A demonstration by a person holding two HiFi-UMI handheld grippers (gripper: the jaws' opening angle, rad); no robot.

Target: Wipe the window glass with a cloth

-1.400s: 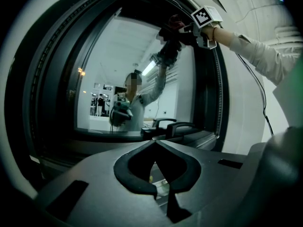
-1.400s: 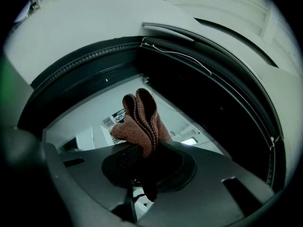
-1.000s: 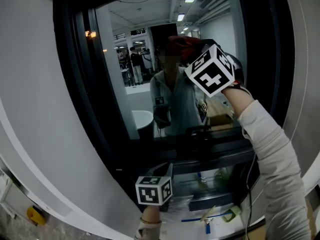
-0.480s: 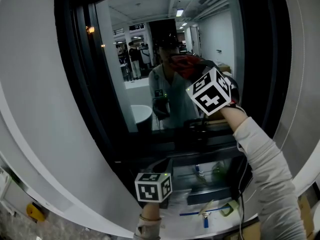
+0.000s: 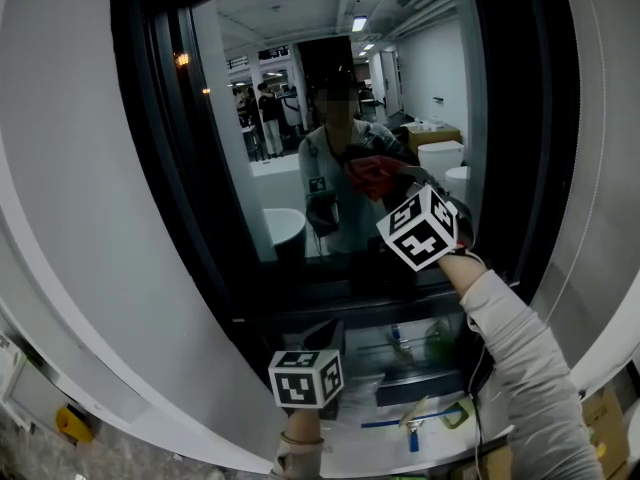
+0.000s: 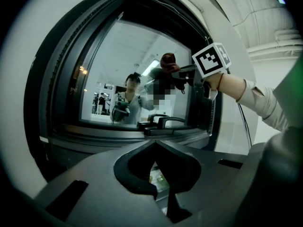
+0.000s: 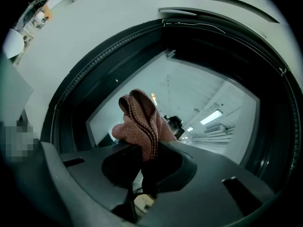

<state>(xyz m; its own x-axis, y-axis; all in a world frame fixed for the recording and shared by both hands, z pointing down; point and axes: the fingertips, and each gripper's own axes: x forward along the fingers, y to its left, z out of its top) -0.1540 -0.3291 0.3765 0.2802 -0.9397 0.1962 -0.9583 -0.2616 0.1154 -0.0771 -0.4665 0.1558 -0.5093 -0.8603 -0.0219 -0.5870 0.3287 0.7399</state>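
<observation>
The cloth (image 7: 142, 126) is a rough, ribbed knit. The window glass (image 5: 420, 88) is smooth and glossy, mirror-like. Its frame (image 5: 150, 138), at nine o'clock, looks dark and matt.

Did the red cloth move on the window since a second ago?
Yes. The cloth, pinched in the right tongs, slid down the glass, closer to the window's bottom frame.

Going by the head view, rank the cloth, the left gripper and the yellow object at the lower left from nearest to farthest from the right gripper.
1. Cloth: clamped in the tongs of the right gripper, up at the window.
2. Left gripper: below, near the sill, tongs shut on nothing.
3. Yellow object: farthest, down in the bottom left corner.
</observation>
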